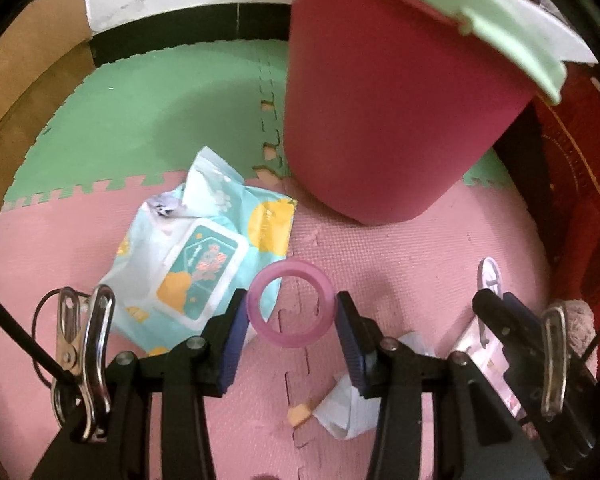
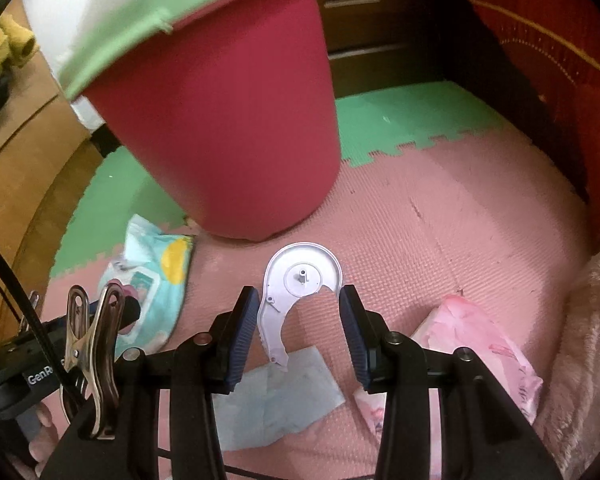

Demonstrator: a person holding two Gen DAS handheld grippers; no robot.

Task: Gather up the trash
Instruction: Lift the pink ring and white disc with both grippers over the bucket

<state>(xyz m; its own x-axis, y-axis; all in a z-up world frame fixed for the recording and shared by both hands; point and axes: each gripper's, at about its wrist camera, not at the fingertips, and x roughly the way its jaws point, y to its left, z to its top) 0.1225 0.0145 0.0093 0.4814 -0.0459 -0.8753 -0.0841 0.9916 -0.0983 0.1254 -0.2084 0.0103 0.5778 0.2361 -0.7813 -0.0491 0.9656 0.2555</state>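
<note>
My left gripper point(image 1: 292, 300) is shut on a pink plastic ring point(image 1: 294, 341), held off the floor with a pad against each side. My right gripper point(image 2: 299, 292) is shut on a curved white plastic piece point(image 2: 300, 264), also lifted. A red bin point(image 1: 388, 112) with a pale green lid point(image 1: 500, 28) stands just ahead on the foam mats; in the right wrist view the bin point(image 2: 228, 120) fills the upper left. The left wrist view also catches the right gripper point(image 1: 496, 308) with the white piece point(image 1: 489, 276).
A wet-wipes pack point(image 1: 204, 256) lies left of the bin. Crumpled white paper point(image 1: 344, 412) and a tan scrap point(image 1: 300, 414) lie below my left gripper. Pale blue paper point(image 2: 276, 392) and a pink bag point(image 2: 480, 340) lie under my right gripper. Red fabric point(image 2: 560, 80) borders the right.
</note>
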